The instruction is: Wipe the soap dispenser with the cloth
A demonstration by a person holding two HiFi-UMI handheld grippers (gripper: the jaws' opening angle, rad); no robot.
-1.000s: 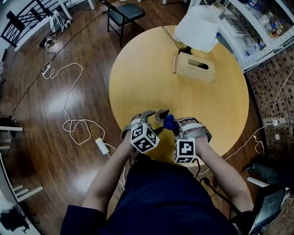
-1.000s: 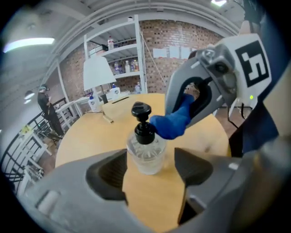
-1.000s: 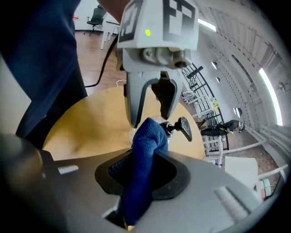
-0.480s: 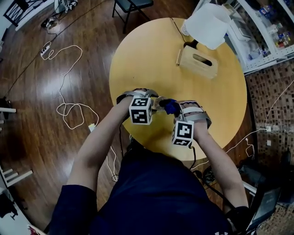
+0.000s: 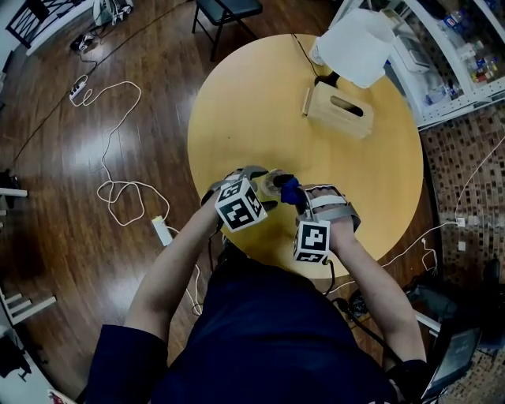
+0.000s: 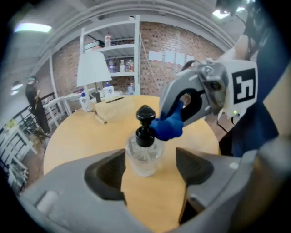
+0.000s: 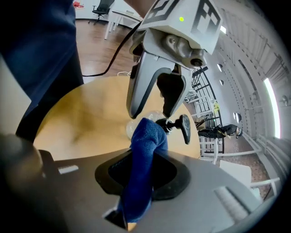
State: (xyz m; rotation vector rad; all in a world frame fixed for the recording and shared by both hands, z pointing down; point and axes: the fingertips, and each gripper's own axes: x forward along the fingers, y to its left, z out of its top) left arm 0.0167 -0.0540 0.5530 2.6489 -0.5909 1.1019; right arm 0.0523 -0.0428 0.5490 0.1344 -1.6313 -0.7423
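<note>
A clear soap dispenser point(image 6: 144, 154) with a black pump point(image 6: 145, 122) stands upright on the round wooden table point(image 5: 260, 102), near its front edge. In the left gripper view my left gripper point(image 6: 149, 166) has the bottle between its jaws. The jaws are opening and the pads stand off the glass on both sides. My right gripper point(image 7: 143, 175) is shut on a blue cloth point(image 7: 145, 150), whose free end lies against the dispenser's neck point(image 6: 167, 128). In the head view both grippers meet at the dispenser point(image 5: 276, 183), left gripper point(image 5: 264, 191) on its left, right gripper point(image 5: 297, 202) on its right.
A wooden tissue box point(image 5: 339, 110) and a white lamp point(image 5: 355, 43) stand at the table's far side. A chair point(image 5: 225, 9) is beyond the table, cables and a power strip point(image 5: 162, 230) lie on the floor at left, and shelves point(image 5: 458, 39) are at right.
My left gripper has tilted, its marker cube turning and dropping a little. The right gripper with the cloth stays at the dispenser's pump. The dispenser has not moved.
</note>
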